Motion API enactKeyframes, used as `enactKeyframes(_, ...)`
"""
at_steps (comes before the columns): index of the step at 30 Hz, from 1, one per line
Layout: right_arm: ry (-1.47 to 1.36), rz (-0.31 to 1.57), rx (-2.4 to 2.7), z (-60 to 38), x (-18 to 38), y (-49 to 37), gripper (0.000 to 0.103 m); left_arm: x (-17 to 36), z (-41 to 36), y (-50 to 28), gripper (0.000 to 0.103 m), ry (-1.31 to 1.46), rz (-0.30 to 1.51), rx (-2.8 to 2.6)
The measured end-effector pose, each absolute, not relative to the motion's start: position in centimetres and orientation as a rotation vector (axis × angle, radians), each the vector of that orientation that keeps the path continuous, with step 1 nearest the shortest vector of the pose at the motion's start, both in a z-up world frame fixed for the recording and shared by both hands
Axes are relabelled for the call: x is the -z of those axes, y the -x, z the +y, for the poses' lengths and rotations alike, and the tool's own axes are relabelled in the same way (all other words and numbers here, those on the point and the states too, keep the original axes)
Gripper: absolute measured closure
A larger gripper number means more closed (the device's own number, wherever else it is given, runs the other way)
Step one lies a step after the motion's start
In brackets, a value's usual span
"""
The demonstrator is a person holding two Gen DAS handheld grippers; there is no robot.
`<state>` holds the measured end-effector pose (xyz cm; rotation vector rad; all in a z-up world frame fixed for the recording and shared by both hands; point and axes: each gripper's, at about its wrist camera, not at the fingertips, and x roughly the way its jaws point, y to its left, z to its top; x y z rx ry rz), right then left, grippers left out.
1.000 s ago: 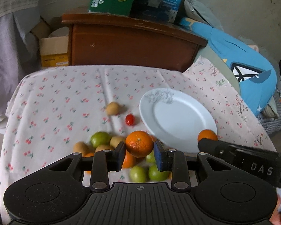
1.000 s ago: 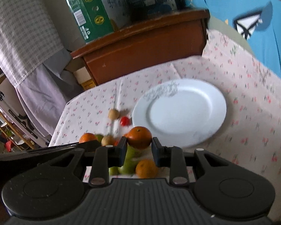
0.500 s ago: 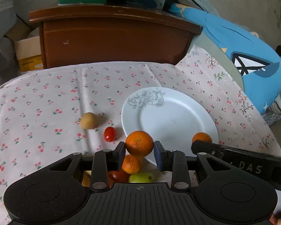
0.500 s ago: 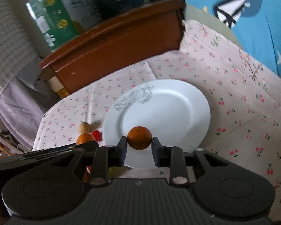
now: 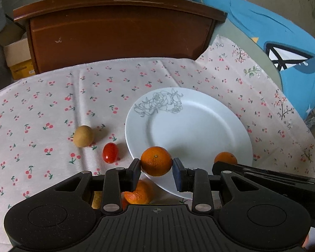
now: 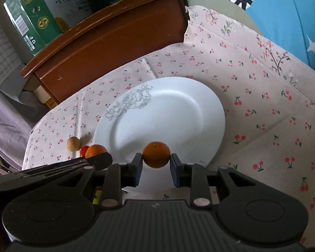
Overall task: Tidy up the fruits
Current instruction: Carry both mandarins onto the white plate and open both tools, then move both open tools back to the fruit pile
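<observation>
My left gripper (image 5: pixel 156 164) is shut on an orange (image 5: pixel 156 160), held over the near left rim of the white plate (image 5: pixel 195 126). My right gripper (image 6: pixel 156 160) is shut on a second orange (image 6: pixel 156 154), above the plate's (image 6: pixel 168 113) near edge. Each view shows the other gripper's orange: at the plate's near right (image 5: pixel 225 157) and at its left (image 6: pixel 95 150). A tan round fruit (image 5: pixel 83 136) and a red cherry tomato (image 5: pixel 110 152) lie on the cloth left of the plate. Another orange (image 5: pixel 138 193) lies under the left gripper.
A cherry-print cloth (image 5: pixel 52 105) covers the table. Behind it stands a brown wooden cabinet (image 5: pixel 119 27) with a green box (image 6: pixel 31 21) on top. A blue cushion (image 5: pixel 283 48) lies at the far right, a cardboard box (image 5: pixel 16 58) at the far left.
Both grippers have carried their oranges forward and down, away from the fruit pile toward the plate. The plate now fills more of both views, and the green fruits have dropped out of sight.
</observation>
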<state>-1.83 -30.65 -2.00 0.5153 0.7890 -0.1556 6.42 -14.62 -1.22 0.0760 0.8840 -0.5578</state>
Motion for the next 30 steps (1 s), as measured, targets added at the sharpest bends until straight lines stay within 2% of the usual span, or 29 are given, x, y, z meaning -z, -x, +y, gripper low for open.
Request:
enactKeyframes(5,-0.522,0.773,0.162,-30.7,1.9,1.9,0.072,0.7,-14.9,-6.0,0.068,-0.11,0.864,0.548)
enactKeyframes(7,-0.524,0.764,0.164,-30.8,1.7,1.9,0.072,0.4,-14.9,-5.9,0.056,-0.118,0.855,0.53)
enactKeyframes(9,-0.519,0.755,0.169,-30.9,1.5,2.0,0.072,0.1,-14.7,-5.8,0.052,-0.125,0.847,0.515)
enactKeyframes(21,-0.515,0.747,0.161,-30.5,1.2,2.6,0.071,-0.8,-13.7,-5.1,0.033,-0.143,0.845,0.467)
enactKeyframes(30,-0.478,0.741,0.124,-29.3,0.7,3.4,0.071,-1.8,-12.1,-3.7,0.03,-0.135,0.838,0.454)
